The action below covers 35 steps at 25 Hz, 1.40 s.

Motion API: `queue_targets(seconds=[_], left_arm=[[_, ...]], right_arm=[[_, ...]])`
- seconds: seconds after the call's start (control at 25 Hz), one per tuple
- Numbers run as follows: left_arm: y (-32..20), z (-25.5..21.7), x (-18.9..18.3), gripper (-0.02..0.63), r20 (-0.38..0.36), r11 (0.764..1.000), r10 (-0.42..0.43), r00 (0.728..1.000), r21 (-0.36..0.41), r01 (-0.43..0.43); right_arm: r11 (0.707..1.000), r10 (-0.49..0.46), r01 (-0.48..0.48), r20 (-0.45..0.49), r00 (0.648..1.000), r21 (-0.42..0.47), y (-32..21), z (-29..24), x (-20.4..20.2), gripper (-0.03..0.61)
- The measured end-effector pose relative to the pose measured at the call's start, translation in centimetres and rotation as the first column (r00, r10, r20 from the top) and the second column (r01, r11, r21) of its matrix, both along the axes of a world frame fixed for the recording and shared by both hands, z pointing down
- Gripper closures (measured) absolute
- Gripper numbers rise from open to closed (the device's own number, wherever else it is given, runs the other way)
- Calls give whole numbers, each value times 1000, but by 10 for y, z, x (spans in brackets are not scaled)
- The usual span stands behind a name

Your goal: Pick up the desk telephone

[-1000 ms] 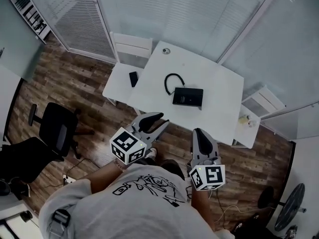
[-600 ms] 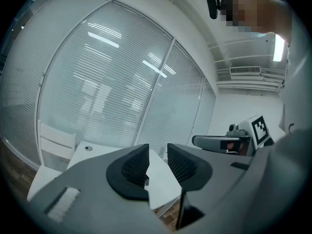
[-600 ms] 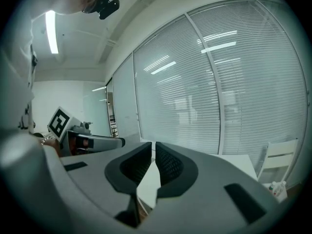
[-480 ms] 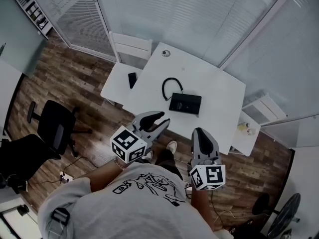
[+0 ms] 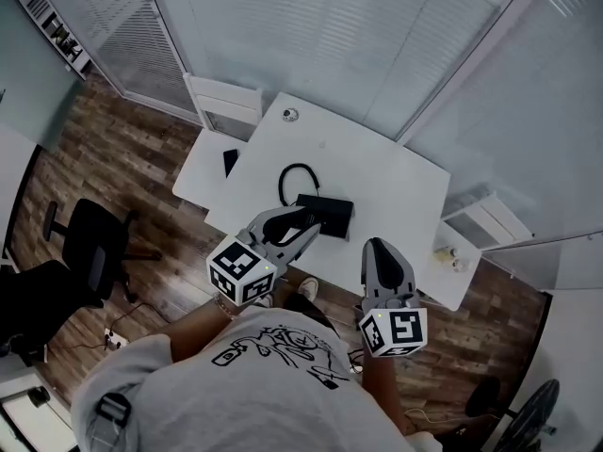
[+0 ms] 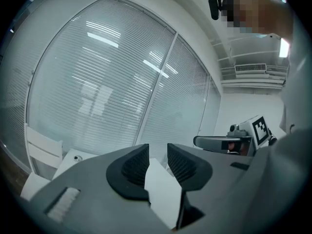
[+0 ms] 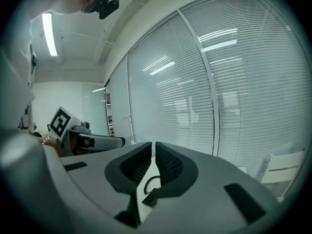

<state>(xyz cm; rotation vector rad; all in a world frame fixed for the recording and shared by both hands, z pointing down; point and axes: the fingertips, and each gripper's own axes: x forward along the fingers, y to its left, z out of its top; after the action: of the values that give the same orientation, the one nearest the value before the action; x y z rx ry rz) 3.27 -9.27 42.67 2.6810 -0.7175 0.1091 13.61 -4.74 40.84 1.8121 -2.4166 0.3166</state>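
Brown wooden floor (image 5: 94, 158) and tall glass walls with white blinds (image 5: 311, 26) fill my head view; a white table with round corners (image 5: 386, 172) stands by the glass; the flat black desk telephone (image 5: 330, 217) lies near the table's front edge, and its black curly cord (image 5: 283, 179) loops just behind it; a small round thing (image 5: 290, 114) sits at the far corner; a white chair (image 5: 224, 102) and a low white side table (image 5: 193, 172) with a small black slab (image 5: 230, 161) on it stand to the left; a black office chair (image 5: 89, 252) is well apart on the floor; my left gripper (image 5: 309, 224) points at the telephone and covers its left end in the picture, but holds nothing; my right gripper (image 5: 377, 246) is over the table's front edge, to the right of the telephone.

From the left gripper view I see blinds ahead; the jaws sit close with only a thin slit, and just bare white table shows between them; the right gripper is out at the right side.

From the right gripper view the jaws are almost touching and grip nothing; low down in the slit, far off on the table, I see the telephone and its cord.
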Motion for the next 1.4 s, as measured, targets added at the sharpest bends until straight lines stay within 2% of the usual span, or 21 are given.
queue_targets(seconds=[0.36,0.6,0.88,1.16,1.4], left_arm=[[-25,3,58,502,8,1000,-8,1000,-3,8],[-36,7,77,502,4,1000,-18,1000,-5,18],[-54,13,63,502,8,1000,-13,1000,-27,13],[-81,4,37,502,16,1000,3,1000,-8,-3],[-88,1,27,502,13,1000,4,1000,-4,-4]], right_arm=[[1000,-11,11,10,1000,0,-26,2,57,557],[1000,-20,20,14,1000,-4,-39,8,75,557],[999,-26,26,17,1000,-23,-61,14,59,557],[1000,-28,28,14,1000,-6,-85,4,30,557],[1000,-23,23,8,1000,-10,-88,4,22,557]])
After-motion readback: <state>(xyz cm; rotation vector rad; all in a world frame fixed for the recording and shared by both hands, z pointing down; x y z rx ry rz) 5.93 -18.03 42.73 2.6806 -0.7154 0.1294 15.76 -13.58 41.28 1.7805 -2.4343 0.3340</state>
